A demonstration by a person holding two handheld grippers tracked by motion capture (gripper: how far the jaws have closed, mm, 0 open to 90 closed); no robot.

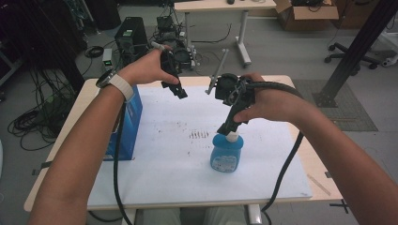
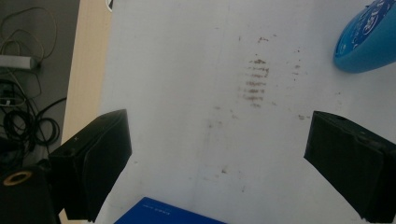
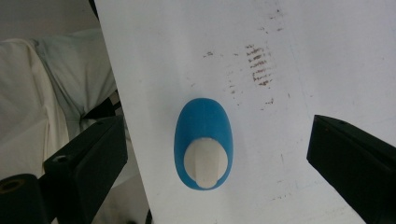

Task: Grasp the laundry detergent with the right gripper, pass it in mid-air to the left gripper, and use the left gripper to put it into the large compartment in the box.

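Note:
A blue bottle (image 1: 226, 152) with a white cap stands upright on the white mat (image 1: 159, 164), right of centre. My right gripper (image 1: 230, 125) hangs just above its cap and points down. In the right gripper view the bottle (image 3: 203, 140) is seen from above between the wide jaws of the right gripper (image 3: 217, 135), and neither jaw touches it. My left gripper (image 1: 181, 92) is held up over the mat's far left part, open with nothing in it. In the left gripper view, the left gripper (image 2: 217, 135) frames bare mat and the bottle (image 2: 369, 42) lies at the top right.
A blue box (image 1: 126, 123) stands at the mat's left edge, under my left forearm, and its corner (image 2: 163, 215) appears low in the left gripper view. Brown smudges (image 1: 198, 135) mark the mat's middle. Cables, equipment and a desk stand on the floor beyond the table.

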